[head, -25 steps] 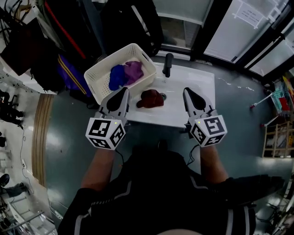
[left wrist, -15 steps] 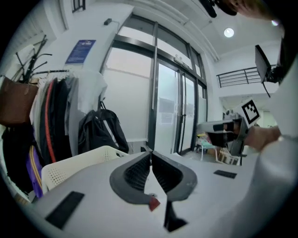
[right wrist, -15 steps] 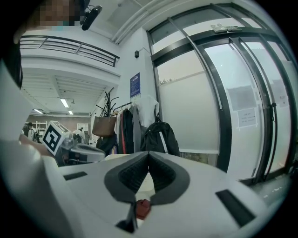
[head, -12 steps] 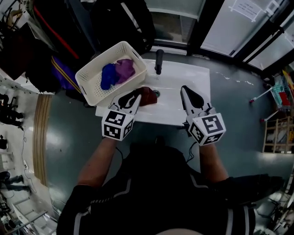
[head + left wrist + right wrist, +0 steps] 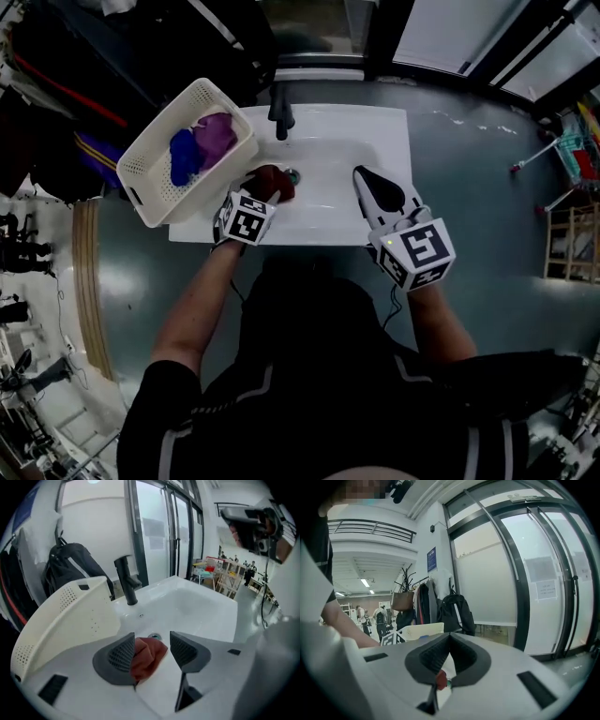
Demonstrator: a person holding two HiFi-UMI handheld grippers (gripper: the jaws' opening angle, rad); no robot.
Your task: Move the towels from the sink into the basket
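Basket [image 5: 141,192] and faucet [image 5: 280,114] crowd the sink's [image 5: 330,155] left and back; mid-basin lies open.

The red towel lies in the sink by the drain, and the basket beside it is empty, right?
Not empty: the head view shows the basket holding a blue towel and a purple towel. The red towel does lie in the sink by the drain.

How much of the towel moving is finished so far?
Done: a blue towel and a purple towel lie in the basket. In hand: the left hand-held gripper, its jaws just opened, straddles the red towel in the sink without gripping it yet. Left: carrying that towel to the basket.
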